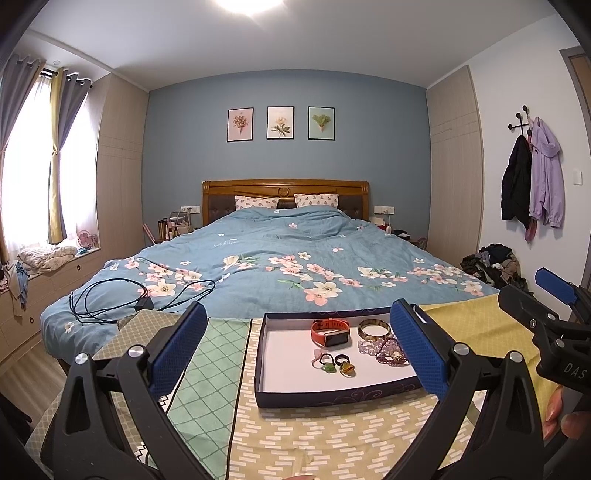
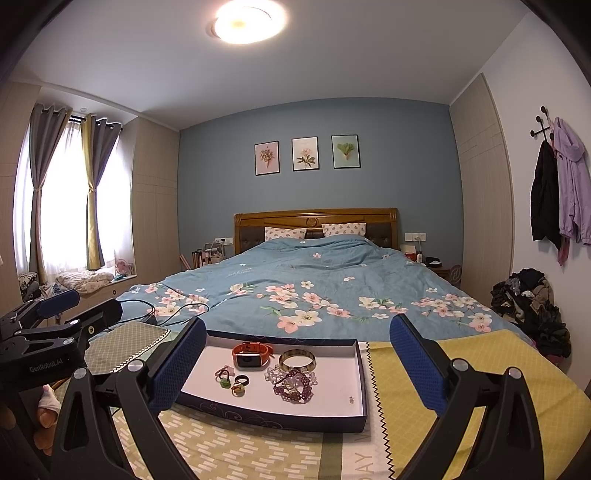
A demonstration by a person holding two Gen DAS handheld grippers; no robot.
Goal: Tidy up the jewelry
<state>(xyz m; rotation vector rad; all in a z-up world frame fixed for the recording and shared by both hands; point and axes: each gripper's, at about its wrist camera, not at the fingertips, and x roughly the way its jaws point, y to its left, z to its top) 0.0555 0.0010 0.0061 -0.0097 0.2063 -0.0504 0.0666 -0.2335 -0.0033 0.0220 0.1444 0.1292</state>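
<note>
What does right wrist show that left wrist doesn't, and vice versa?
Only right wrist: the whole ceiling lamp; a tiny item lying alone in the tray's near right corner; the left gripper seen from outside at the left edge.

Only left wrist: the full loops of black cable on the quilt; the right gripper seen from outside at the right edge.

Both: the tray holding the orange watch, bangle, rings and purple beads; each view's own gripper open and empty, left gripper, right gripper.
</note>
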